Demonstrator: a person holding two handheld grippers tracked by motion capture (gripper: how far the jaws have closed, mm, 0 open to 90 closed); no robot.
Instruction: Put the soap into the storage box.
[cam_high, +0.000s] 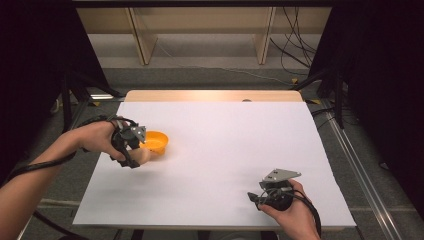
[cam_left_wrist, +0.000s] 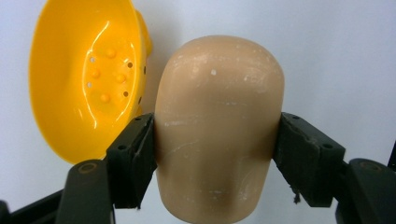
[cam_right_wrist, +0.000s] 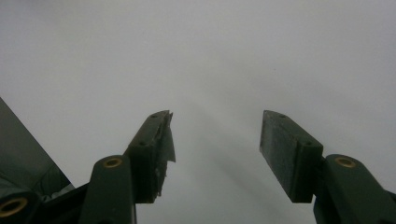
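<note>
Tan, rounded block (cam_left_wrist: 218, 135) sits clamped in the left claw (cam_left_wrist: 217, 154), yellow strainer bowl (cam_left_wrist: 84, 74) at its ten o'clock; probably keep the squeeze steady. Right claw (cam_right_wrist: 215, 154) hangs released over the tabletop (cam_high: 225, 150).

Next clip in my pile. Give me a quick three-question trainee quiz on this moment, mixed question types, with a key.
1. True or false: the left gripper is shut on the tan rounded block.
2. Which thing lies beside that block?
A. a yellow perforated bowl
B. a blue cup
C. a metal spoon
3. Fill in: the right gripper has its fingers ____ over the white table sheet, with nothing between them.

Key: 1 true; 2 A; 3 open
</note>
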